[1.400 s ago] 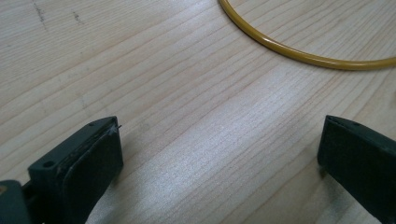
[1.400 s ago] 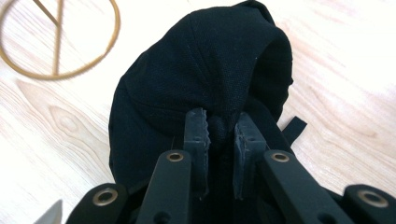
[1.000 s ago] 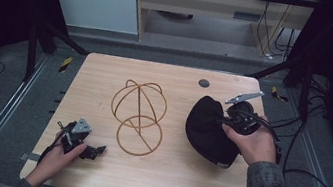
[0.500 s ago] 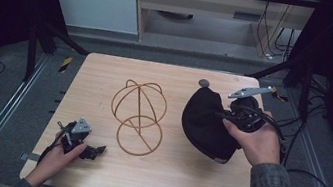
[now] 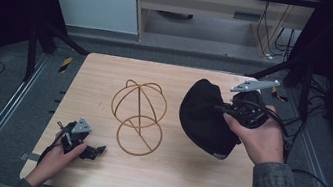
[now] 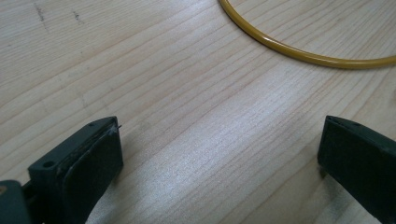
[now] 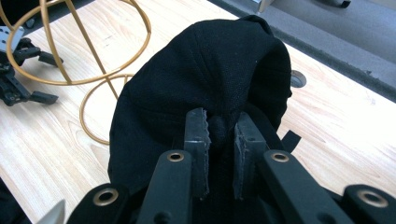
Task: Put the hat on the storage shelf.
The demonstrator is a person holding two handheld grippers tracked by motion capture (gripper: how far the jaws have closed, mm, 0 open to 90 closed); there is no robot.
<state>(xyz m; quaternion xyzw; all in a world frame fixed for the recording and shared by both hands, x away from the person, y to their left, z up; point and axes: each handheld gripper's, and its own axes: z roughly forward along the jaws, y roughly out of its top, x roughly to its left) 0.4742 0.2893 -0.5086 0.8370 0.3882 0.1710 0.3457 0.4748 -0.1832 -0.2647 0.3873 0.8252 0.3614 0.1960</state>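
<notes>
A black cap [image 5: 204, 114] hangs above the right half of the wooden table [image 5: 106, 79], pinched at its rim by my right gripper [image 5: 226, 110]. In the right gripper view the two jaws clamp a fold of the cap [image 7: 219, 70] between them [image 7: 220, 140]. A gold wire hat stand [image 5: 138, 114] sits at the table's middle, its dome and base ring [image 7: 93, 116] also in the right gripper view. My left gripper [image 5: 94, 150] rests open on the table near the front left corner. Its pads [image 6: 93, 158] stand wide apart over bare wood, with the stand's ring [image 6: 299, 51] ahead.
A round cable hole [image 7: 297, 78] lies in the table behind the cap. Black frame posts and cables [image 5: 301, 125] stand along the right edge. A shelf unit [image 5: 218, 10] and grey floor lie beyond the far edge.
My right hand has lifted the cap and carried it a little left and farther back, tilting it more upright. The left gripper has stayed put.
</notes>
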